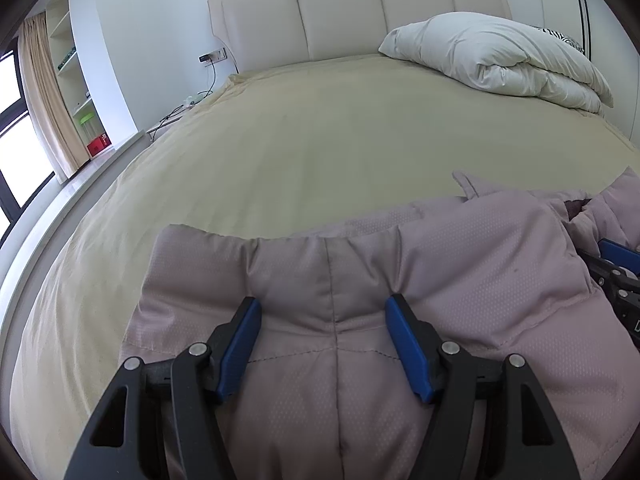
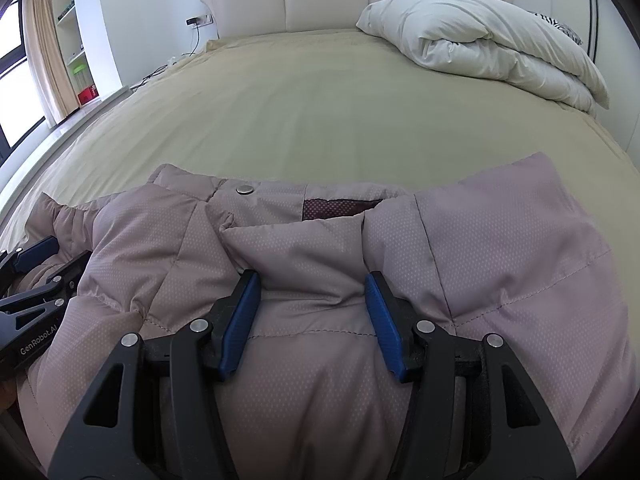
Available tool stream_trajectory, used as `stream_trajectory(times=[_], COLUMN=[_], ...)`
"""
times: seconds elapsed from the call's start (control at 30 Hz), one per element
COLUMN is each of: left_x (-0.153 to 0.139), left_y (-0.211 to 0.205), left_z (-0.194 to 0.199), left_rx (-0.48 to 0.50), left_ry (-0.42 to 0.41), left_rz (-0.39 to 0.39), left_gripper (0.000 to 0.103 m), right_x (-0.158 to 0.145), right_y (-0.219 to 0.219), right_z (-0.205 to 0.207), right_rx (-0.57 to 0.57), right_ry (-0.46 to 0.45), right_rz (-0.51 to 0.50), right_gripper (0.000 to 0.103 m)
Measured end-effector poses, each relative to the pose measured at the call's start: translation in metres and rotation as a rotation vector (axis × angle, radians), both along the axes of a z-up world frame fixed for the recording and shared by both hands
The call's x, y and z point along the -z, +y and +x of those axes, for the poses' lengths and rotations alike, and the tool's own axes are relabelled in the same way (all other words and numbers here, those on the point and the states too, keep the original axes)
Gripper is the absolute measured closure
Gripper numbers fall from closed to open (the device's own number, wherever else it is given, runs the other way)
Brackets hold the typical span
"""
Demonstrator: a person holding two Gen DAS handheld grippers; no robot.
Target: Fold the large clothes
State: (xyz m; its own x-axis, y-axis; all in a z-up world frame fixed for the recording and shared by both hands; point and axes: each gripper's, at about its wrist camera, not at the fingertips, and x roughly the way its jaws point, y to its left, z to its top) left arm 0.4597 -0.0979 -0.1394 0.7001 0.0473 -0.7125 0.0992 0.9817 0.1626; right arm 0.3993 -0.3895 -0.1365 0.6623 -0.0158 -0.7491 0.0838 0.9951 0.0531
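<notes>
Jacket point(image 2: 320, 240) lies bunched on the near part of the bed point(image 2: 320, 100), folding unfinished. Left claw point(image 1: 322, 308) and right claw point(image 2: 312, 284) each pinch a padded fold. Smoothing and further folds appear outstanding.

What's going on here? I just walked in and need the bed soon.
A person is folding a puffy mauve quilted jacket on the beige bedsheet, with a handheld gripper in each hand. The left gripper and the right gripper each have bunched padding of the jacket between their blue pads. A folded white duvet lies by the headboard.
</notes>
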Motion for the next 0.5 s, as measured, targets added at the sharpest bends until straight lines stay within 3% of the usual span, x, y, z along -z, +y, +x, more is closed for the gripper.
stream_trajectory(times=[0.17,0.5], left_x=[-0.0003,0.0017], left_y=[0.0041,0.002], left_z=[0.0014,-0.001], left_rx=[0.006,0.003], left_ry=[0.002,-0.01], left_rz=[-0.038,-0.009], left_gripper=[0.034,0.034], right_x=[-0.0012,-0.002], right_y=[0.001,0.0003], right_z=[-0.0036,-0.0051], right_rx=[0.002,0.002], right_ry=[-0.005,-0.006], right_rz=[-0.001,-0.002], right_gripper=[0.05,0.05])
